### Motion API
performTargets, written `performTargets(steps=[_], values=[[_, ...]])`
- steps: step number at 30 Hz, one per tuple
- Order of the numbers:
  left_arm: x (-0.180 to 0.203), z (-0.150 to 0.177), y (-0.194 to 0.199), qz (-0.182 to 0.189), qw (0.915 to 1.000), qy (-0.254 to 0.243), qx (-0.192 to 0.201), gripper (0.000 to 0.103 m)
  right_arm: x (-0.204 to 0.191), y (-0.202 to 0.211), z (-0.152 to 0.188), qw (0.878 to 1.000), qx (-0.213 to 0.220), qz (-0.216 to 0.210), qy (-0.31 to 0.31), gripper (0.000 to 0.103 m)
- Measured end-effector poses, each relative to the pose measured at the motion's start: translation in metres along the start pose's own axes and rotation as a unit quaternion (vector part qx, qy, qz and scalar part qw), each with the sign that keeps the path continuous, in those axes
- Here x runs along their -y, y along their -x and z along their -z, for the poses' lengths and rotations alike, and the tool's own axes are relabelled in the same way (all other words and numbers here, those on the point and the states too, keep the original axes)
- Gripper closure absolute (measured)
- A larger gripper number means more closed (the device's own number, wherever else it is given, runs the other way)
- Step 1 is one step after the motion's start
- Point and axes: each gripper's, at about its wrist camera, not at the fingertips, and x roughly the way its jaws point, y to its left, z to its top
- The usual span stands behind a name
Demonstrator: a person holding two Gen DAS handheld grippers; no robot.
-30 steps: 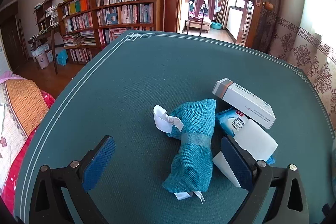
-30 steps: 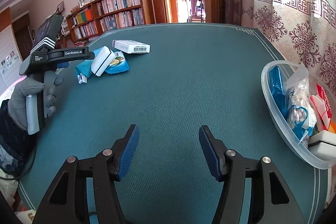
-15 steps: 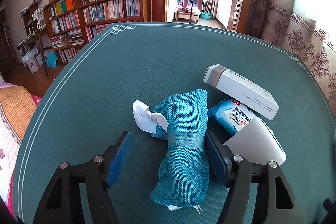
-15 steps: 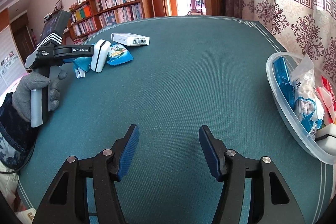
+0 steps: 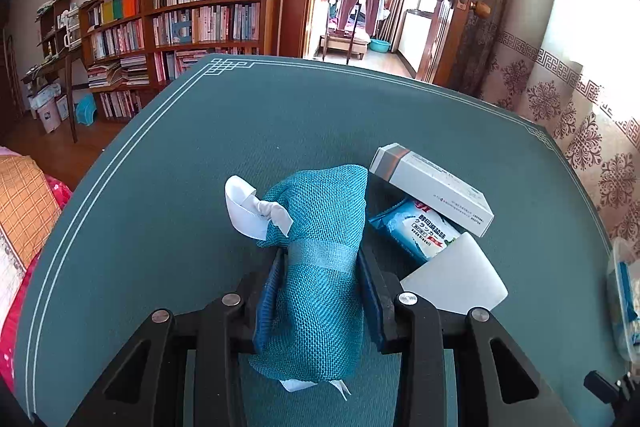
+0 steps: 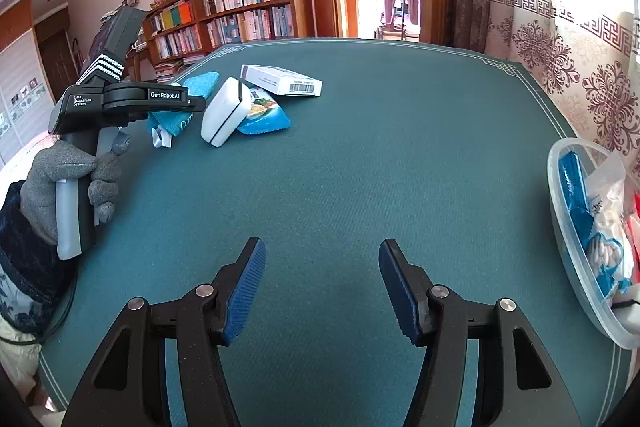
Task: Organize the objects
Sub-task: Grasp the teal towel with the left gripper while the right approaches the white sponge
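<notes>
Left gripper (image 5: 318, 291): black skeletal frame with triangular cut-outs, silver round screws at the pivots, blue ribbed pads (image 5: 266, 303) on the fingers. Right gripper (image 6: 322, 287): same build. Seen from the right wrist, the left unit's body is dark grey, white lettering "GenRobot.AI" and "Data Acquisition System", white chevron stripes, pale grey handle. Hand (image 6: 70, 187) wears a grey knit glove; dark blue sleeve (image 6: 24, 247); thin black cable below.

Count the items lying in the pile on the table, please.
4: a teal cloth pouch between the left hand-held gripper's pads, a white box behind it, a blue snack packet under the box, a white case beside them. More may be hidden.
</notes>
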Motion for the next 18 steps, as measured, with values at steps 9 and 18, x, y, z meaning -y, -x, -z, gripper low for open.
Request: performTargets(steps=[9,18], values=[[-0.010,-0.004,0.005,-0.019,0.9993,0.028,0.016,0.064,-0.040,-0.032,-0.043,0.999,0.026,-0.019,0.037,0.042],[-0.022,-0.005,0.005,-0.017,0.9985,0.049,0.015,0.064,-0.084,-0.070,-0.077,0.994,0.041,-0.005,0.100,0.036]])
